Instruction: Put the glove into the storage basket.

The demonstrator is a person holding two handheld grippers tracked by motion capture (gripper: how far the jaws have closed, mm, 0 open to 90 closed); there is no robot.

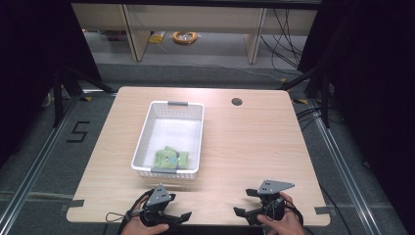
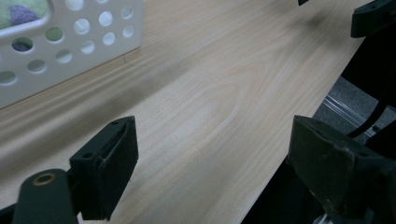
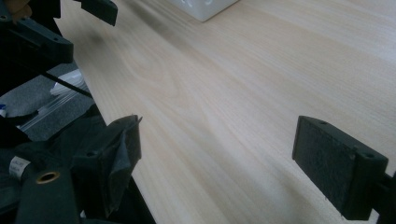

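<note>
left gripper [image 1: 172,219] and right gripper [image 1: 245,202] are held low over the near edge of the wooden table [image 1: 254,147], each in one of the person's hands, pointed toward each other. both are released: jaws are spread wide, nothing is gripped, bare wood is seen between them.

the white perforated basket [image 1: 144,132] is seen whole from the high view, left of the table's centre, just beyond the left gripper. the green soft toy [image 1: 171,158] is lying in its near end, well apart from both grippers.

in the left gripper view the basket's holed wall [image 2: 88,32] is seen close at the upper left, with green and purple patches of the toy [image 2: 21,14] behind the holes and over the rim. the right gripper's jaw tips are seen at the upper right.

in the right gripper view a corner of the basket [image 3: 205,8] is seen at the top, and the left gripper [image 3: 70,28] at the upper left past the table edge.

nothing is standing between the grippers and the basket. a round cable hole [image 1: 237,102] is set in the far right of the table. a "5" mark [image 1: 78,132] is read on the floor at the left. an orange cable coil [image 1: 184,36] is lying on the floor beyond.
</note>
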